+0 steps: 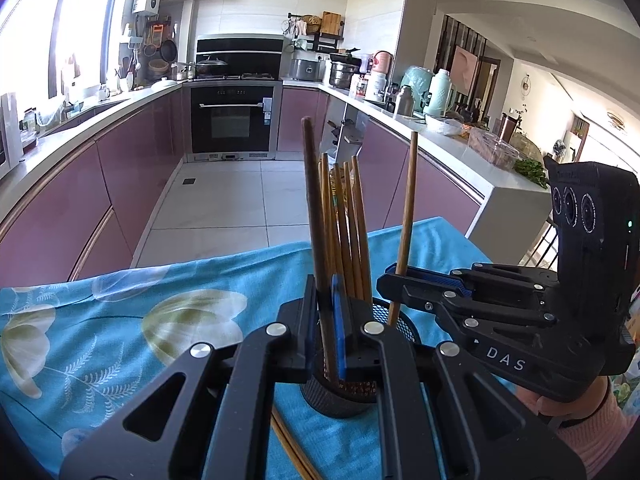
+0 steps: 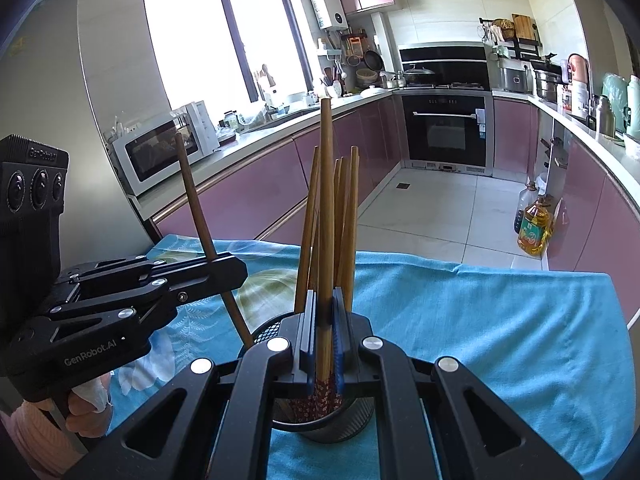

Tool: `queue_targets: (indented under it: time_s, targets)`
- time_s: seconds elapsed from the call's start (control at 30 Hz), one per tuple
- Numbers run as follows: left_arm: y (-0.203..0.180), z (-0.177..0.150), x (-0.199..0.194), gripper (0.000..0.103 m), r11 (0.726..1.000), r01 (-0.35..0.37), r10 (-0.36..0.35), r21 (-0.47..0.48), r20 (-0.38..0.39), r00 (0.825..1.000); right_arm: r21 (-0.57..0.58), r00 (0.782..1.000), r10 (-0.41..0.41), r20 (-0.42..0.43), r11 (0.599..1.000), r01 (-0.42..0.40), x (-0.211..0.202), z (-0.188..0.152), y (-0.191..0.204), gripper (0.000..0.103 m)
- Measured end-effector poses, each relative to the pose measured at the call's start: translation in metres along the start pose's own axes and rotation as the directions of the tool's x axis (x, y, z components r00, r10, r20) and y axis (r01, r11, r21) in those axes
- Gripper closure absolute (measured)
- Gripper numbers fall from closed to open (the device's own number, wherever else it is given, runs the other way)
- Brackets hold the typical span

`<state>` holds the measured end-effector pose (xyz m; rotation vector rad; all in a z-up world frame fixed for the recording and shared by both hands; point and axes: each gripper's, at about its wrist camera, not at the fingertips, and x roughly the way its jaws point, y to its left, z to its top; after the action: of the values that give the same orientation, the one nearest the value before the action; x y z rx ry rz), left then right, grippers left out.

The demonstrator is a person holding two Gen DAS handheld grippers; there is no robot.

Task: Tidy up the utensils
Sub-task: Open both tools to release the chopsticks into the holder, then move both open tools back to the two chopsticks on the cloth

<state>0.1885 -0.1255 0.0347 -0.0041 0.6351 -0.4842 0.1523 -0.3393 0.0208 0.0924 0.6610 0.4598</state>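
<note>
A black mesh holder [image 1: 340, 400] stands on the blue floral cloth [image 1: 120, 320] with several wooden chopsticks [image 1: 348, 220] upright in it. My left gripper [image 1: 326, 320] is shut on a dark brown chopstick [image 1: 312, 200], its lower end over the holder. My right gripper [image 1: 394, 276] comes in from the right, shut on a lighter chopstick [image 1: 408, 200] whose tip dips into the holder. In the right wrist view, the right gripper [image 2: 326, 320] clamps its chopstick [image 2: 326, 200] over the holder [image 2: 340, 424]; the left gripper [image 2: 230, 268] holds its chopstick [image 2: 192, 192] at the left.
Two loose chopsticks [image 1: 292, 452] lie on the cloth under my left gripper. The table's far edge drops to a tiled kitchen floor [image 1: 224, 200]. Purple cabinets and an oven [image 1: 232, 120] stand behind. Oil bottles [image 2: 534, 226] sit on the floor at the right.
</note>
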Motion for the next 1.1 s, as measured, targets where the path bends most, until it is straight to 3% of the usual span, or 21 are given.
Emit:
queue_targets:
  time_s: [0.77, 0.9, 1.03, 1.1]
  targets:
    - [0.003, -0.006, 0.014, 0.095, 1.0, 0.009, -0.009, -0.004, -0.013, 1.0, 0.012, 1.0, 0.008, -0.009, 1.0, -0.008, 0.004, -0.003, -0.002, 0.096]
    - [0.002, -0.012, 0.006, 0.082, 1.0, -0.01, 0.01, 0.005, 0.011, 1.0, 0.014, 1.0, 0.014, -0.006, 1.0, -0.014, 0.0, -0.008, -0.003, 0.095]
    - [0.001, -0.02, -0.007, 0.068, 0.999, -0.044, 0.043, 0.012, 0.038, 0.998, 0.01, 1.0, 0.024, 0.008, 1.0, -0.024, -0.011, -0.014, 0.0, 0.079]
    - [0.002, -0.024, -0.016, 0.055, 0.998, -0.055, 0.055, 0.007, 0.056, 0.997, -0.005, 0.999, 0.033, 0.017, 0.999, -0.033, -0.019, -0.017, 0.005, 0.077]
